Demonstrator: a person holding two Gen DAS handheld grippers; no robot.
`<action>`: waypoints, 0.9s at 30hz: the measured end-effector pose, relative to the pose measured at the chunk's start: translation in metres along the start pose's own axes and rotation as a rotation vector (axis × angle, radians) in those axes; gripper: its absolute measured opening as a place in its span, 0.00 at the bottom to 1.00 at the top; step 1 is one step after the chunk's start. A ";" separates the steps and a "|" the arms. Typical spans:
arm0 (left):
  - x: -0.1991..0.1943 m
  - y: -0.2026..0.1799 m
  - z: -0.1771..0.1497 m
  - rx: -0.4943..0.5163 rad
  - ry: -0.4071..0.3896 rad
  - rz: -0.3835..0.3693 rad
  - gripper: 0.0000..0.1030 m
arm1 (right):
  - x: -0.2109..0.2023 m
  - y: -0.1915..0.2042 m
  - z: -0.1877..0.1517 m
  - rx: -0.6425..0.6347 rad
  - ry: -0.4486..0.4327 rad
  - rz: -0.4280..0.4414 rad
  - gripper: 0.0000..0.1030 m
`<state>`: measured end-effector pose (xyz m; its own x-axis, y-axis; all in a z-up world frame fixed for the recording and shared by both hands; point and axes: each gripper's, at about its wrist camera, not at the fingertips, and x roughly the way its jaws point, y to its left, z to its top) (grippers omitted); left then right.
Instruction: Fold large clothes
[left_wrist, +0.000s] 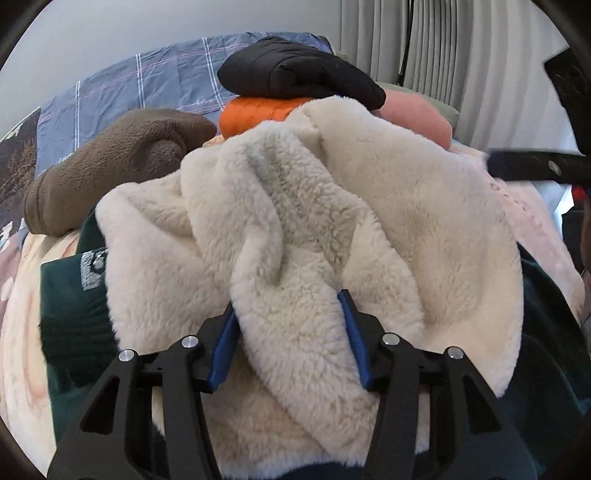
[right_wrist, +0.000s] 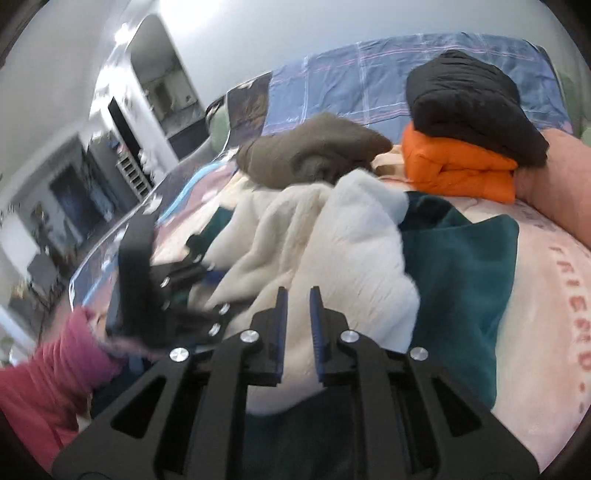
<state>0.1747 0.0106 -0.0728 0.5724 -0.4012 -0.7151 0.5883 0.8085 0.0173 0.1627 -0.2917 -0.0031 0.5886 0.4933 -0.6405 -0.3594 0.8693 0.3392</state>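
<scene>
Cream fleece lining of the green jacket fills the near field of the left wrist view, bunched up, and the left gripper has its jaws clamped on a thick fold of it. Jacket lies on a pale pink blanket on the bed, dark green shell showing at both sides of the fleece. Left to right behind it: brown fleece garment, crumpled; folded orange garment with a black puffer stacked on top; pink pillow just beside that stack. Blue plaid bedding along the back, grey curtain at far right.

Right wrist view is motion-blurred. Right gripper hovers over the fleece with jaws nearly together, a narrow gap between them; nothing seems pinched, though blur makes that uncertain. Person's red sleeve at lower left, behind the left gripper's body.
</scene>
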 end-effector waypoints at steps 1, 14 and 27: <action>-0.001 -0.001 -0.004 0.019 0.003 0.023 0.51 | 0.015 -0.006 -0.004 -0.001 0.050 -0.062 0.13; -0.040 -0.006 0.023 0.015 -0.118 0.063 0.36 | 0.029 0.016 0.012 -0.111 -0.052 -0.289 0.15; 0.021 0.005 0.015 0.055 0.011 0.188 0.37 | 0.118 -0.020 0.009 -0.122 0.123 -0.549 0.21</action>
<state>0.1979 -0.0002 -0.0773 0.6692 -0.2404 -0.7031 0.5018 0.8441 0.1889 0.2456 -0.2503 -0.0795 0.6268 -0.0431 -0.7780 -0.1101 0.9835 -0.1433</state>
